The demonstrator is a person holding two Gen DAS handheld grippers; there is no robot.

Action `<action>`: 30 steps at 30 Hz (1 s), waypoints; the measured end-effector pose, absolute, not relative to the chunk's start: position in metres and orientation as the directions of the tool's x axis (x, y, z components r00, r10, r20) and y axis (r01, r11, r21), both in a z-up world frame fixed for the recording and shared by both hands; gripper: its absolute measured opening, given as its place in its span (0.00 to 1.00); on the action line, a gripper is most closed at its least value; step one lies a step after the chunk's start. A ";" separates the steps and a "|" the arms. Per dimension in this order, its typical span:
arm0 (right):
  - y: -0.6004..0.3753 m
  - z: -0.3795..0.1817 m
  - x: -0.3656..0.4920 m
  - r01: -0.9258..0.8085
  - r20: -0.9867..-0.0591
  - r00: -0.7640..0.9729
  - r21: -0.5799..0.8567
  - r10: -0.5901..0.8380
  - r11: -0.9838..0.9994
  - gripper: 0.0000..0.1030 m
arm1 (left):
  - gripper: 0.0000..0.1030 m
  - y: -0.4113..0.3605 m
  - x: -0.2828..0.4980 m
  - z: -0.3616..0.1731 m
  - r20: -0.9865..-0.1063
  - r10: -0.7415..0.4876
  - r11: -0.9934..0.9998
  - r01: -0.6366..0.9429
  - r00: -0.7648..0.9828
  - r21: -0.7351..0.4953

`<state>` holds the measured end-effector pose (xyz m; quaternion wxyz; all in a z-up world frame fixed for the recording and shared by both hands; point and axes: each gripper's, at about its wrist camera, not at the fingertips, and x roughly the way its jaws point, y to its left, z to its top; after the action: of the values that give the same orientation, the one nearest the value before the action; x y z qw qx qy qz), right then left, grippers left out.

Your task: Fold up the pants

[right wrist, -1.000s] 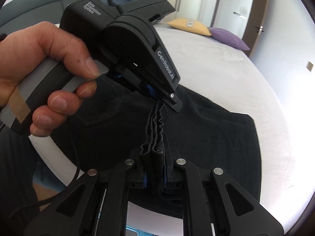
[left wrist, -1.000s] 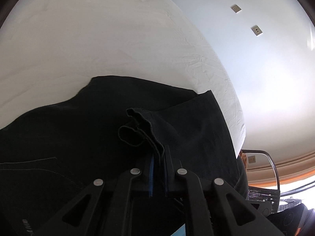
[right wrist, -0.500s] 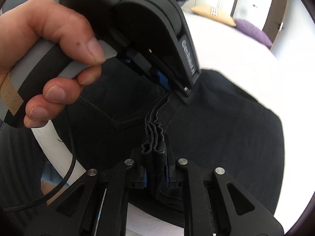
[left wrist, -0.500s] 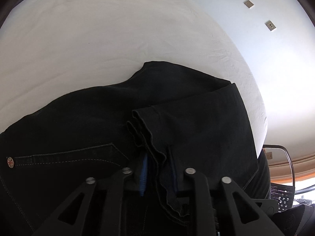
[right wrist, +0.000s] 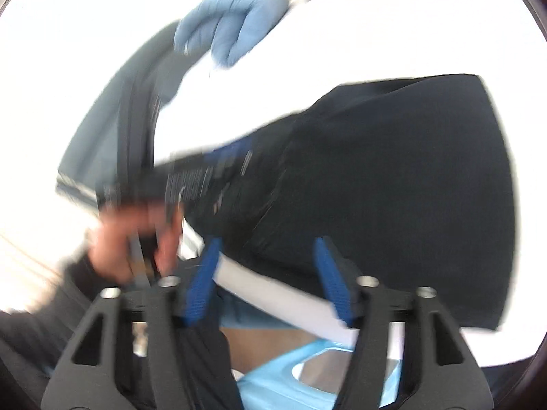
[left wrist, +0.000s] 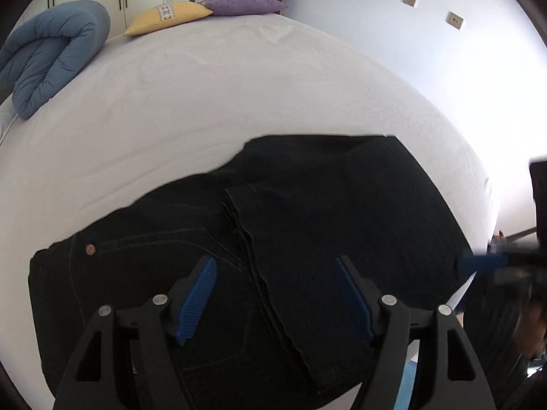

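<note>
The black pants (left wrist: 307,239) lie folded on the white bed (left wrist: 205,102), the leg hems (left wrist: 246,235) laid across the seat near a copper rivet (left wrist: 90,249). My left gripper (left wrist: 275,294) is open and empty just above the fold. My right gripper (right wrist: 268,276) is open and empty, back at the bed's near edge, with the pants (right wrist: 393,177) ahead of it. The right wrist view is blurred. The other gripper's blue pad (left wrist: 482,263) shows at the right edge of the left wrist view.
A rolled blue duvet (left wrist: 51,54), a yellow pillow (left wrist: 167,15) and a purple pillow (left wrist: 242,3) lie at the far end of the bed. The wall (left wrist: 410,34) has sockets. A light blue object (right wrist: 307,376) sits below the bed edge.
Both grippers have opened and let go of the leg hems, which now lie flat on the pants. Both have pulled back, the right one quickly toward the bed's edge.
</note>
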<state>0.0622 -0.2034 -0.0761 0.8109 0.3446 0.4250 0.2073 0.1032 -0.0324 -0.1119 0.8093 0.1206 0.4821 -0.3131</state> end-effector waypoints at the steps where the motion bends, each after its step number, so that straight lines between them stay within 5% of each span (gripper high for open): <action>1: -0.227 -0.080 0.067 -0.029 -0.527 0.552 0.762 0.646 0.646 0.37 | 0.69 -0.039 0.095 -0.122 -0.867 -0.377 0.771 0.629 0.326 -0.099; 10: -0.362 -0.107 0.155 0.070 -0.424 0.536 0.884 0.730 0.462 0.33 | 0.67 -0.049 0.077 -0.163 -0.897 -0.320 0.773 0.631 0.306 -0.061; 15: -0.373 -0.156 0.183 0.137 -0.472 0.483 0.873 0.738 0.468 0.31 | 0.67 -0.054 0.079 -0.166 -0.904 -0.301 0.777 0.628 0.303 -0.048; 30: -0.292 -0.164 0.045 0.053 -0.444 0.416 0.883 0.794 0.466 0.31 | 0.68 -0.052 0.078 -0.167 -0.900 -0.307 0.780 0.624 0.310 -0.051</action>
<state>0.0450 -0.2922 -0.1637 0.7132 0.4467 0.4737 0.2596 0.0778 -0.0525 -0.1672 0.7941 0.1556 0.5093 -0.2930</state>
